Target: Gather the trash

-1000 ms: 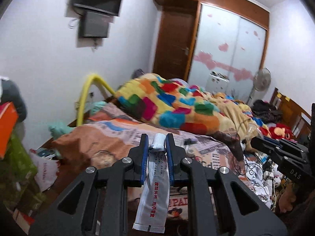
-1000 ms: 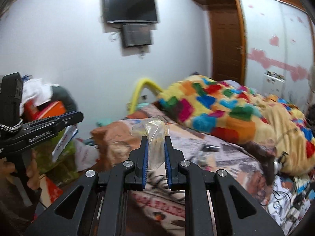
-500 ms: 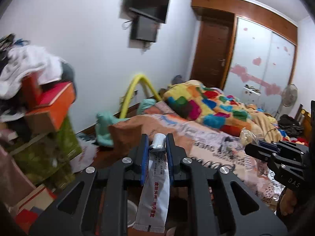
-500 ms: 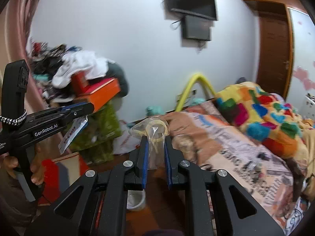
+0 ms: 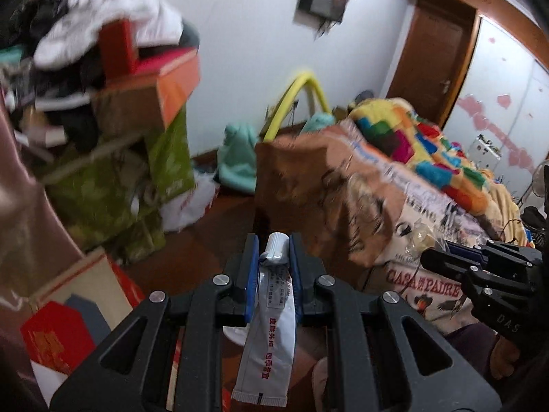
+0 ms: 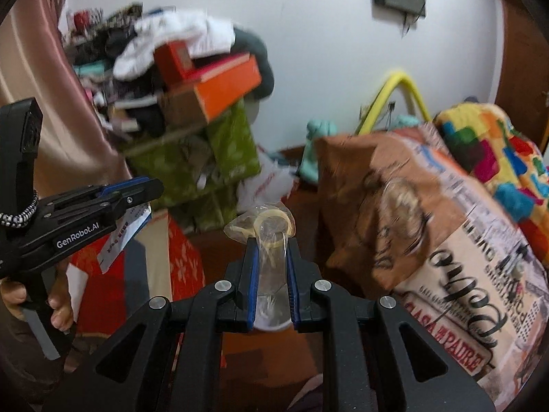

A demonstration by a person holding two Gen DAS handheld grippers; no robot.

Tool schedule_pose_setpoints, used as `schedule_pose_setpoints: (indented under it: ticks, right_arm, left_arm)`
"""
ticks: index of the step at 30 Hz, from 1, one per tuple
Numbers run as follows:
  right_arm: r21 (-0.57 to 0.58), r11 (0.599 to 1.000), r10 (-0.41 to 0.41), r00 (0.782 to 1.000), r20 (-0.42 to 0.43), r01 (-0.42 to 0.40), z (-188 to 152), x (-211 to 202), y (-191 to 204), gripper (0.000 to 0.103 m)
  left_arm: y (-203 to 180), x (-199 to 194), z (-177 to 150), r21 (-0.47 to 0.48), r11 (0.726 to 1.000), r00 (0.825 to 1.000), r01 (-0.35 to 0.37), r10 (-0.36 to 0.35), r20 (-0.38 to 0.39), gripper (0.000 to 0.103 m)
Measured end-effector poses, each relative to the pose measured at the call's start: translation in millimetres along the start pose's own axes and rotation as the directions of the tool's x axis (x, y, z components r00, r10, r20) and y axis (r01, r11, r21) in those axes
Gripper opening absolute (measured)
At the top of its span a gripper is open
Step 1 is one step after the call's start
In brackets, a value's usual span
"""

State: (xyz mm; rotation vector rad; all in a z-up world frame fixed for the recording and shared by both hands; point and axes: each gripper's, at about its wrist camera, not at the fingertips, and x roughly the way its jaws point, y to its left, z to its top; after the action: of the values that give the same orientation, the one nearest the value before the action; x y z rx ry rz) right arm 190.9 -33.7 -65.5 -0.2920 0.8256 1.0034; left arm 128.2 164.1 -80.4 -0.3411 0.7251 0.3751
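Observation:
My left gripper (image 5: 273, 244) is shut on a crumpled white tube (image 5: 271, 326) with red print; the jaws clamp it just under its white cap and the body hangs down. My right gripper (image 6: 271, 245) is shut on a crumpled clear plastic wrapper (image 6: 262, 226) that bulges above the jaws. In the left wrist view the right gripper (image 5: 430, 257) shows at the right with the wrapper (image 5: 417, 240). At the left of the right wrist view, the left gripper (image 6: 152, 185) carries the tube (image 6: 123, 237). A white round container (image 6: 271, 324) on the floor shows partly below the right jaws.
A bed with a newspaper-print sheet (image 6: 446, 240) and a colourful blanket (image 5: 411, 137) fills the right. A pile of boxes (image 5: 147, 92), clothes and green cartons (image 6: 206, 158) stands at the left. Red boxes (image 5: 58, 336) lie near. Brown floor (image 5: 219, 226) runs between. A hand (image 6: 58, 305) grips the left handle.
Both views have swung left and down, from the bed and wall screen to the clutter pile and floor. Both grips are unchanged.

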Motion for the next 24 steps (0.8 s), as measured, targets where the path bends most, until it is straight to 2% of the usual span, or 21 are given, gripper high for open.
schedule_pose_setpoints:
  ticks: [7, 13, 24]
  right_arm:
    - [0.016, 0.999, 0.035, 0.988, -0.151, -0.032, -10, 59, -4, 0.014]
    - [0.03, 0.997, 0.077, 0.958, -0.277, -0.071, -15, 113, -7, 0.014]
    - [0.094, 0.985, 0.172, 0.905, -0.389, -0.147, -7, 177, -13, 0.016]
  left_arm:
    - [20, 56, -29, -0.05, 0.999, 0.99, -0.021, 0.014, -0.139, 0.017]
    - [31, 97, -46, -0.088, 0.995, 0.971, -0.044, 0.022, -0.239, 0.017]
    - [43, 144, -51, -0.127, 0.989, 0.942, -0.077, 0.03, -0.335, 0.017]
